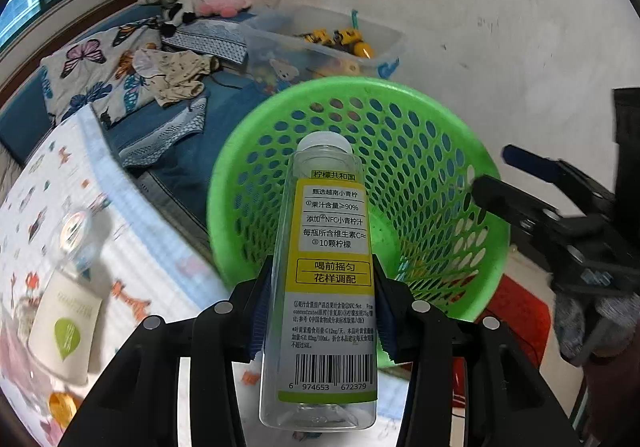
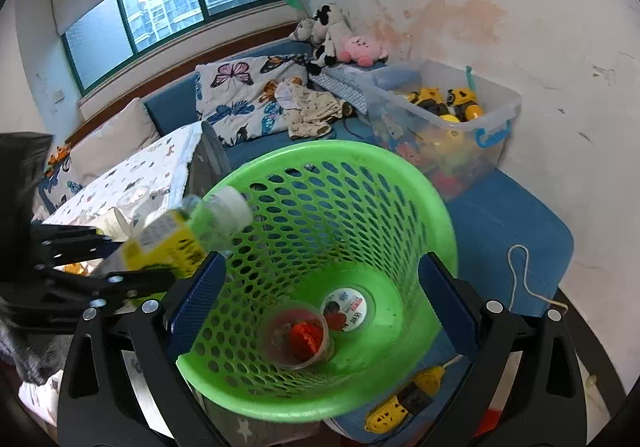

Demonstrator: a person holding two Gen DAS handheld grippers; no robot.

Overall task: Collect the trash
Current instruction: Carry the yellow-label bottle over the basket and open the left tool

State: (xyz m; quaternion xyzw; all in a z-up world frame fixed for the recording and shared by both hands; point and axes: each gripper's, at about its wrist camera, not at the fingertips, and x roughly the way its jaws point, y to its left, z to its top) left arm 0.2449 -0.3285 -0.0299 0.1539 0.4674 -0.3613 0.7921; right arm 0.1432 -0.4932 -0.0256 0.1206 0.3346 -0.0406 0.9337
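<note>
My left gripper (image 1: 323,267) is shut on a clear plastic bottle (image 1: 334,219) with a yellow label. Its white cap points at the green mesh basket (image 1: 320,85). From the right wrist the bottle (image 2: 180,235) reaches over the basket's (image 2: 320,147) left rim, with the left gripper (image 2: 148,259) behind it. Inside the basket lie a clear cup with red remains (image 2: 298,335) and a round printed lid (image 2: 348,307). My right gripper (image 2: 322,257) stands open, fingers spread above the basket's near side. In the left wrist view its tips (image 1: 491,169) sit at the right rim.
To the left stands a table with a patterned cloth (image 1: 120,231), bearing a white paper cup (image 1: 66,327) and a clear cup (image 1: 74,235). Behind the basket a clear toy box (image 2: 460,115) sits on a blue sofa (image 2: 500,215). A yellow toy (image 2: 404,399) lies below the basket.
</note>
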